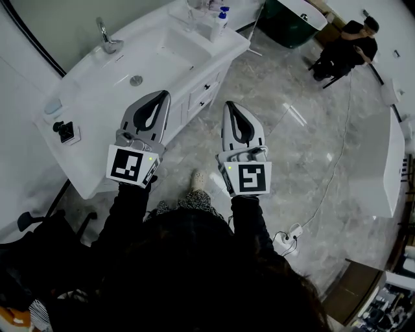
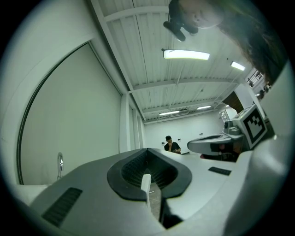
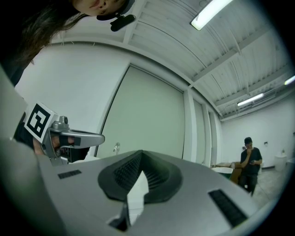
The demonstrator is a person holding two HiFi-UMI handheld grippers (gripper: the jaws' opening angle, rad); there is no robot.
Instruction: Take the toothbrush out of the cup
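Tongs shut and empty: the left tongs (image 1: 163, 95) and right tongs (image 1: 230, 104) are held side by side, each pair of tips pinched together on nothing. The left one is at the edge of a white vanity desk (image 1: 91, 104) with a sunken sink (image 1: 174, 44). Well ahead of both tips, at the desk's far end, stand a blue-capped white bottle (image 1: 220, 19) and what looks like a clear cup (image 1: 196, 5). Its toothbrush is too small to make out. Only the head view shows them. The gripper views tilt up to ceiling strip lights (image 2: 186, 55) and a distant person in black (image 3: 250, 161).
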